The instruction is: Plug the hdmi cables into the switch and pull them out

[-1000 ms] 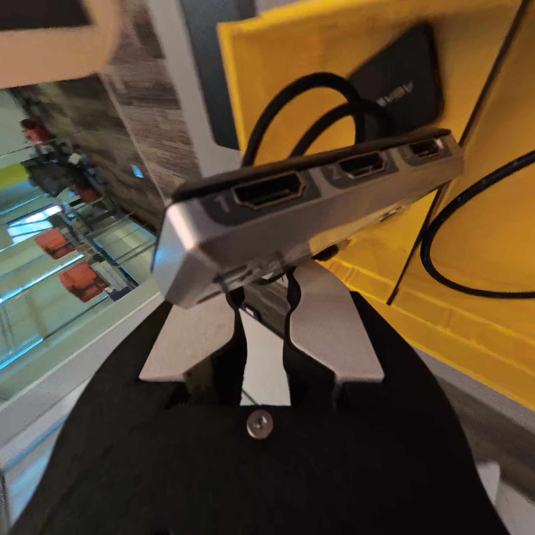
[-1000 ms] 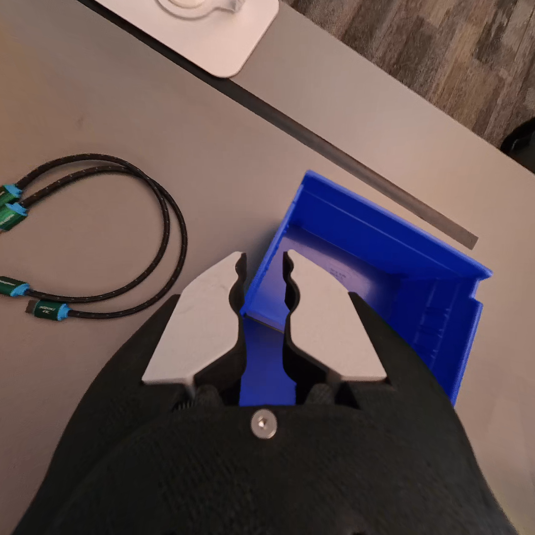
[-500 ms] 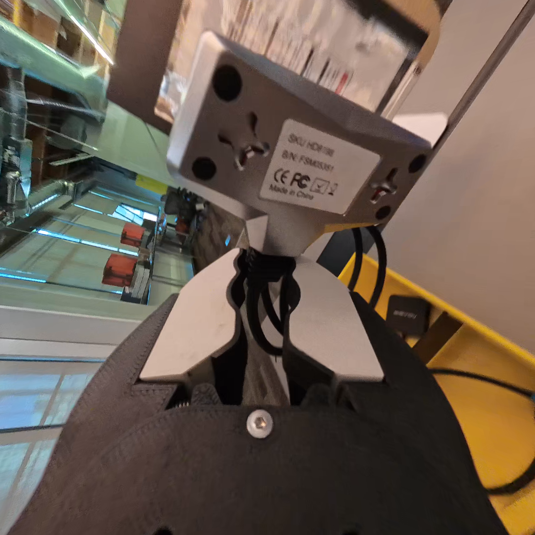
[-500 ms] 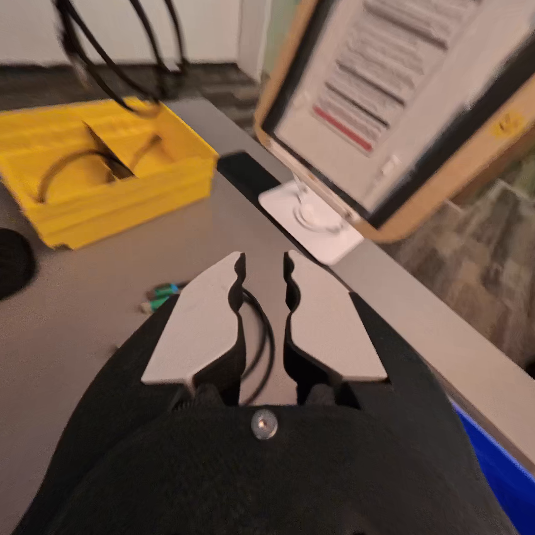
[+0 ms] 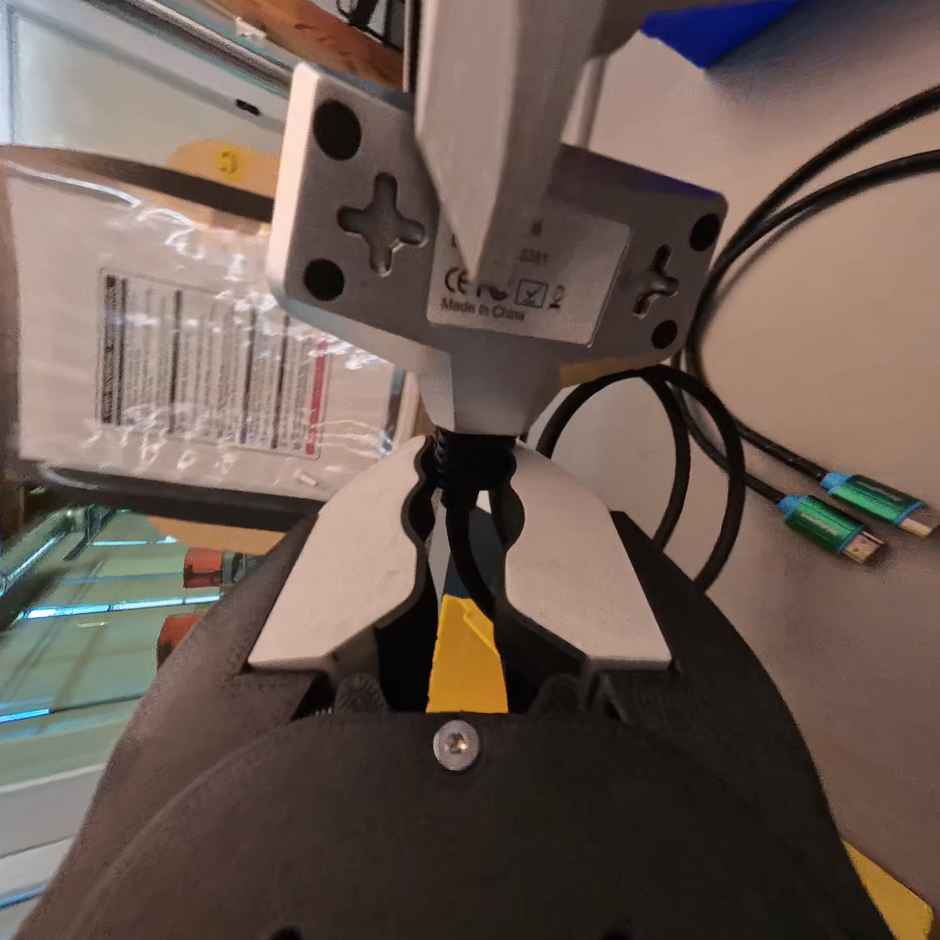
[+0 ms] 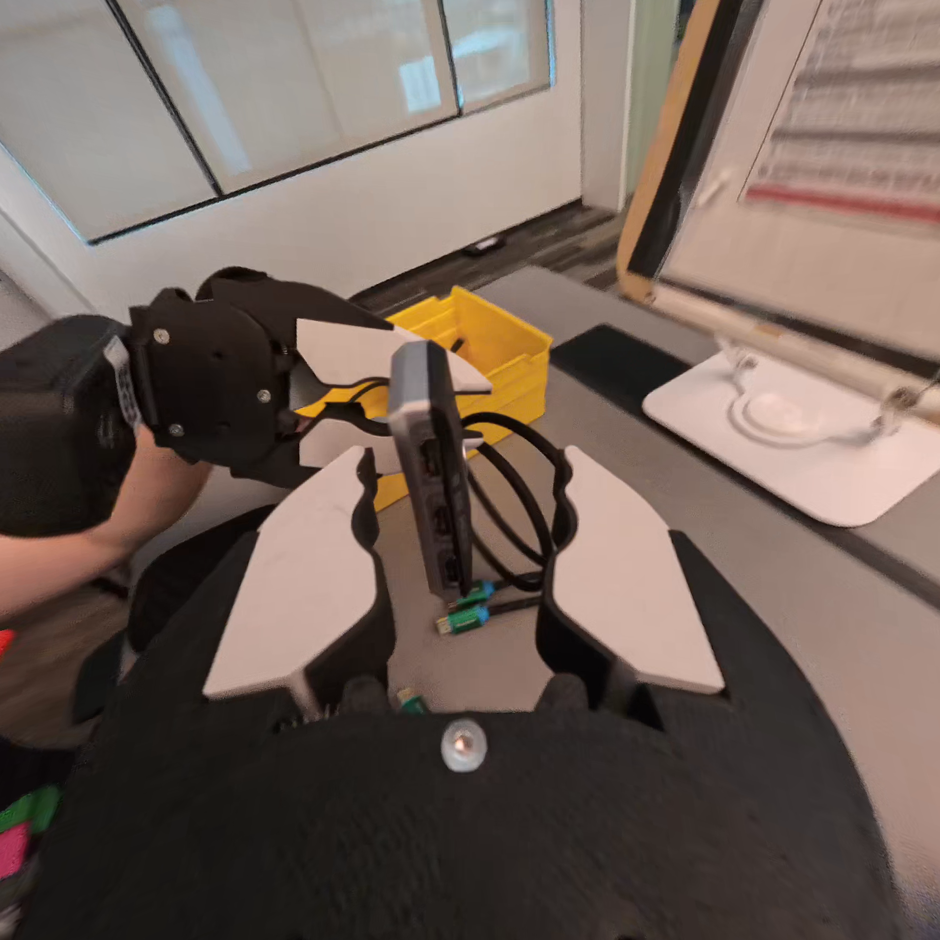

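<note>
My left gripper [image 5: 473, 473] is shut on the ribbed black cable collar of the grey HDMI switch [image 5: 366, 285] and holds it up, underside with a white label toward the camera. In the right wrist view the switch [image 6: 432, 488] stands on edge in the air, its three ports facing me. My right gripper [image 6: 465, 458] is wide open with one finger on each side of the switch; one of its fingers [image 5: 488, 127] crosses the switch underside. The left gripper [image 6: 376, 402] comes in from the left. Black HDMI cables with green plugs [image 6: 463, 618] lie on the table below [image 5: 824, 524].
A yellow bin [image 6: 488, 346] stands on the grey table [image 6: 763, 636] behind the switch. A framed sign on a white stand base [image 6: 793, 432] is at the right, with a black mat [image 6: 615, 361] beside it. A person's forearm [image 6: 76, 549] is at the left.
My right gripper has swung up from the blue bin and table and opened wide around the switch. My left gripper has carried and turned the switch away from the yellow bin, underside now facing it.
</note>
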Motion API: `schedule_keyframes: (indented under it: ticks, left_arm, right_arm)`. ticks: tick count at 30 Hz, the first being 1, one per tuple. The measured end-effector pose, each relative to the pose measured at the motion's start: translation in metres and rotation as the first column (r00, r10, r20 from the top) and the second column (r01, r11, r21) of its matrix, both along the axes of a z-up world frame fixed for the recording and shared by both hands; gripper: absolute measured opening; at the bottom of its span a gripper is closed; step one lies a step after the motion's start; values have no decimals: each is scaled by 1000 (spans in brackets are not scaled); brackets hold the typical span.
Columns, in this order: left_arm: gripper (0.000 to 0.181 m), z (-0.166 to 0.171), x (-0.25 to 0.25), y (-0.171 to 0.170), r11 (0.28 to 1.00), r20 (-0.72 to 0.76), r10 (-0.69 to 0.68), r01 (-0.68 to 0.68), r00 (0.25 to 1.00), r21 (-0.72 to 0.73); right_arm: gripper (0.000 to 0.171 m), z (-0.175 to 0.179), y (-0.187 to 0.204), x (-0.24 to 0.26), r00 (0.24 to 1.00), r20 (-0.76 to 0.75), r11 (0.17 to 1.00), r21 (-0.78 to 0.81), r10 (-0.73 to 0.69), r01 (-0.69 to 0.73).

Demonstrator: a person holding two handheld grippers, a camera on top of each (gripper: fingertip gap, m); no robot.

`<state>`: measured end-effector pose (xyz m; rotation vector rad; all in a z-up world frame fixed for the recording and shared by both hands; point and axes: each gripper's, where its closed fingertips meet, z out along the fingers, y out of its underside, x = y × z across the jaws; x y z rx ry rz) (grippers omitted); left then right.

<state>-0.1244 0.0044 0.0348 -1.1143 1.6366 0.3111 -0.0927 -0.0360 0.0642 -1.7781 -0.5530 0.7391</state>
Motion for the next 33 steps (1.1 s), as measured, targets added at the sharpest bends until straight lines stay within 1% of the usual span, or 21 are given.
schedule_keyframes:
  ticks: [1,3,4,5,8,10,11,13,16,17,19,20,21,22,24,25,26,27,29,31,33]
  left_arm:
    - [21,-6,5,-1,1000,-15,-8,8,1000,-1]
    - [21,-16,10,-2,1000,-61,-27,27,998,5]
    - [21,-19,12,-1,1000,-79,-30,30,996,5]
    - [21,-23,12,-1,1000,-99,-29,29,995,2]
    - [21,-31,10,2,999,-131,-34,33,991,-7]
    - [21,-34,9,3,1000,-150,-31,31,988,-2]
    - [21,-34,9,3,1000,-159,-24,25,987,6]
    - [21,-36,7,6,1000,-175,-12,14,984,10]
    - [21,-41,6,4,999,-182,-24,18,983,-36]
    - [21,-42,7,4,999,-177,-27,19,984,-49]
    - [23,-37,8,7,999,-143,-18,14,990,-29]
    - [24,-33,9,10,1000,-110,-10,10,994,-1]
    - [32,-27,9,14,1000,-68,1,1,998,31]
    - [42,-22,9,16,998,-34,12,-10,999,55]
    - [61,-19,6,13,998,1,29,-29,1000,56]
    - [68,-21,6,8,999,9,24,-25,1000,42]
    - [70,-25,6,2,999,15,14,-15,1000,39]
    - [71,-29,8,-4,999,12,1,-2,1000,51]
    - [73,-37,12,-12,992,-20,0,2,1000,123]
    - [76,-46,18,-16,975,-73,21,-4,997,223]
    - [74,-52,27,-17,945,-96,47,-13,994,326]
  right_arm:
    - [63,-6,1,0,999,-35,998,-43,35,-36]
    - [41,-12,-5,-6,981,-135,980,-119,142,-159]
    - [34,-14,-8,-10,965,-181,963,-158,189,-218]
    - [34,-19,-7,-9,962,-195,955,-191,191,-228]
    - [33,-34,-7,-9,967,-145,941,-238,210,-240]
    - [43,-40,-3,-10,976,-117,943,-259,185,-210]
    - [43,-40,-2,-12,977,-114,945,-256,179,-203]
    - [35,-44,-4,-14,976,-101,939,-271,192,-213]
    - [23,-50,2,-6,986,-41,950,-265,159,-164]
    - [23,-51,2,-6,985,-71,944,-282,156,-170]
    - [22,-47,9,-4,969,-222,926,-332,111,-183]
    - [22,-46,13,-1,945,-315,915,-349,91,-204]
    - [20,-46,17,1,912,-403,898,-371,73,-235]
    - [25,-48,22,5,872,-487,885,-387,42,-259]
    - [18,-54,31,10,775,-632,858,-408,-18,-312]
    - [19,-56,35,12,718,-694,844,-414,-51,-340]
    - [21,-59,38,13,660,-747,832,-416,-82,-368]
    - [21,-62,42,13,609,-785,821,-419,-113,-388]
    - [22,-67,47,10,539,-826,809,-425,-163,-407]
    - [22,-67,49,7,491,-849,803,-426,-196,-416]
    - [22,-67,48,4,470,-856,803,-429,-215,-413]
